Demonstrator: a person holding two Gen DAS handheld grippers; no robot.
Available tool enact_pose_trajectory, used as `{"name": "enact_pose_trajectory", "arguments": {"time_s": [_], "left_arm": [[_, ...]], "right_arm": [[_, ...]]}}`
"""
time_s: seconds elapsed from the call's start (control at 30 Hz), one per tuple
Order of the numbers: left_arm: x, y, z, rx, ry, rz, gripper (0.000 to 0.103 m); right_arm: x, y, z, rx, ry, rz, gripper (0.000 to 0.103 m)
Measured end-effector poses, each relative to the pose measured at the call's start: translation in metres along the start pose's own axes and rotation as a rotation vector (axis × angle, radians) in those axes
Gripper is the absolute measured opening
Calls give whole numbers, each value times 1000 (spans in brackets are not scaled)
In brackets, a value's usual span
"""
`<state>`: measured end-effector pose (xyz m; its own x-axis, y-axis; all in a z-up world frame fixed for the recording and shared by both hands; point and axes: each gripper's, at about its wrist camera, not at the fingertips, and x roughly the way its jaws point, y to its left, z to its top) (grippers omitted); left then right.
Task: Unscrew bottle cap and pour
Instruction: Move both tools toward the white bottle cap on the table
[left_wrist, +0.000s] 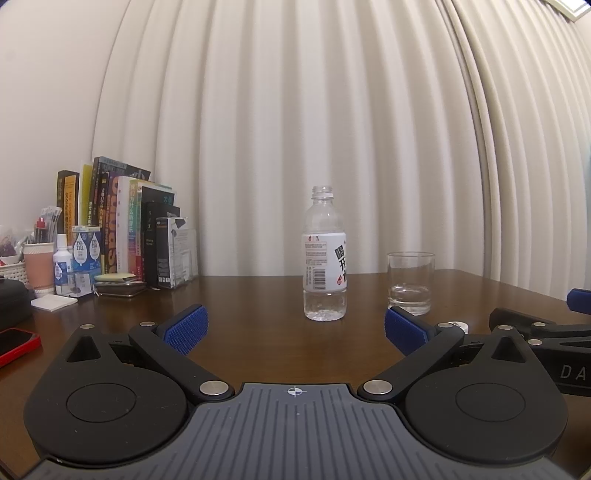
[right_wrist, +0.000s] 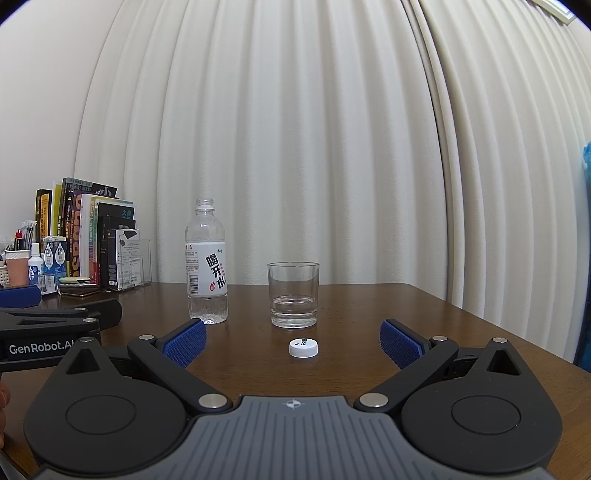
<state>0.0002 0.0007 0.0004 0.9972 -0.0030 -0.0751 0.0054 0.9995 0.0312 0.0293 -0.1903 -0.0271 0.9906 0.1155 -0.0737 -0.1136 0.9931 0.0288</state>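
I see books (left_wrist: 122, 221) upright far left w/ pink cup (left_wrist: 38, 269), red phone (left_wrist: 16, 345), white curtain (left_wrist: 295, 129) behind

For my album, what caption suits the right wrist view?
Open right gripper faces a loose cap, an uncapped bottle and a glass holding a little water.

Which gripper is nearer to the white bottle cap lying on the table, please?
Right. The right gripper is open with the cap just ahead between its fingers. The left gripper faces the bottle, with the cap off to its right.
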Motion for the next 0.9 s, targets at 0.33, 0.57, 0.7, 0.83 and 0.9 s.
{"name": "enact_pose_trajectory", "arguments": {"time_s": [0.33, 0.57, 0.7, 0.83, 0.9], "left_arm": [[1, 3, 2, -10, 12, -27, 103], [1, 6, 3, -16, 20, -46, 103], [4, 8, 4, -12, 38, -61, 103], [8, 12, 8, 1, 54, -71, 103], [9, 17, 13, -6, 56, -95, 103]], "right_arm": [[0, 2, -1, -3, 17, 3, 103], [0, 4, -1, -29, 55, 11, 103], [6, 1, 2, -13, 101, 31, 103], [12, -2, 6, 8, 144, 45, 103], [13, -4, 12, -11, 151, 53, 103]]}}
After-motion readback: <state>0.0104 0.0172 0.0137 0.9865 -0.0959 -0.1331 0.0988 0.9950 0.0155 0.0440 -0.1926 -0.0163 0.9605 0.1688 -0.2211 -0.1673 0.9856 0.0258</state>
